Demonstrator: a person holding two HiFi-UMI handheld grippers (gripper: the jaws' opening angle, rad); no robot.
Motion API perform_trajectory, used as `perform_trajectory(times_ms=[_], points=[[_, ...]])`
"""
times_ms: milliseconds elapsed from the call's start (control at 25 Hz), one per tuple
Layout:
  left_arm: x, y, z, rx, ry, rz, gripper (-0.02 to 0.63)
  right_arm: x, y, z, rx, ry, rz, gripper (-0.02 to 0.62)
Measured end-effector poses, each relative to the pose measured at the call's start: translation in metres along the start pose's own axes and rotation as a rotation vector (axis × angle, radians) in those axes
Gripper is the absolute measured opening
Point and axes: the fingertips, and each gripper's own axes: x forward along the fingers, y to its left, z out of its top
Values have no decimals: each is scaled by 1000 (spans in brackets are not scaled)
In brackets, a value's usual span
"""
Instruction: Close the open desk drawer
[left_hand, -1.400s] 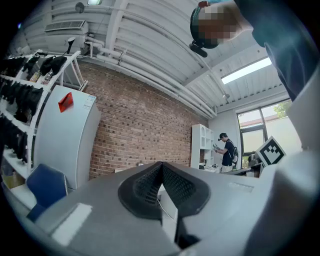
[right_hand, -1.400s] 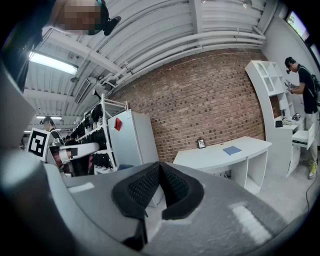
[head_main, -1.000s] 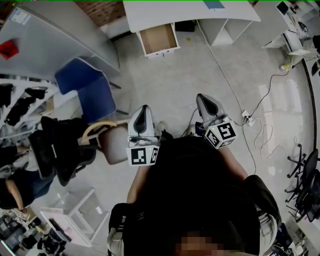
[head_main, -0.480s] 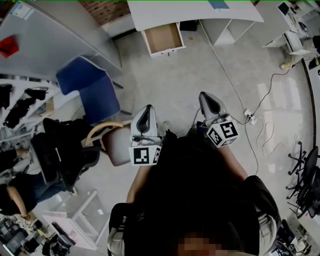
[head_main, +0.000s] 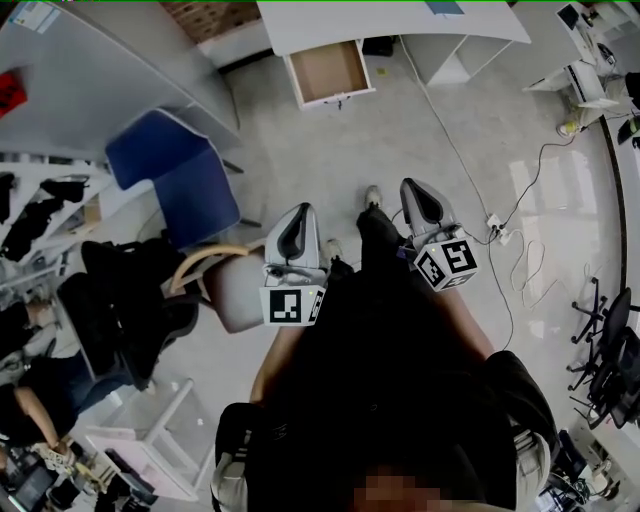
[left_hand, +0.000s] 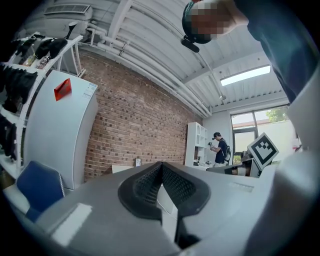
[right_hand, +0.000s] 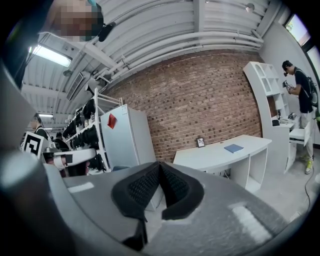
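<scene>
Head view: the open drawer stuck out from the front edge of the white desk, near the desk's left end, with its brown bottom bare as far as could be seen. It was well apart from both claws. The left claw and right claw were held out level over the floor, side by side, nothing in them. A blue chair stood left of the open floor and a cable ran across the floor on the right toward the desk. Left claw view: the left claw was clenched, pads pressed together with nothing between them, and a brick wall lay ahead. The drawer could not be made out here. Right claw view: the right claw was also clenched and empty. The desk showed with a blue book on its top, and the drawer was hidden behind the claw body. Risks, as judgement: the cable lay close to the route and could snag a foot. A push off-centre on the drawer front would likely twist it and jam the slide. A hard shove could slam it or make it bounce back open. A narrow clenched tip could slip off the front.
</scene>
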Motion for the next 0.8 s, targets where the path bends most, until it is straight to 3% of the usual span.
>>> perform_trajectory(times_ms=[320,800], points=[[65,22,-6,1,20,43,12,68,-39,14,-2,8,51,2],[204,42,-11,38,83,133,12,181,-133,44,-1,64,154,2]])
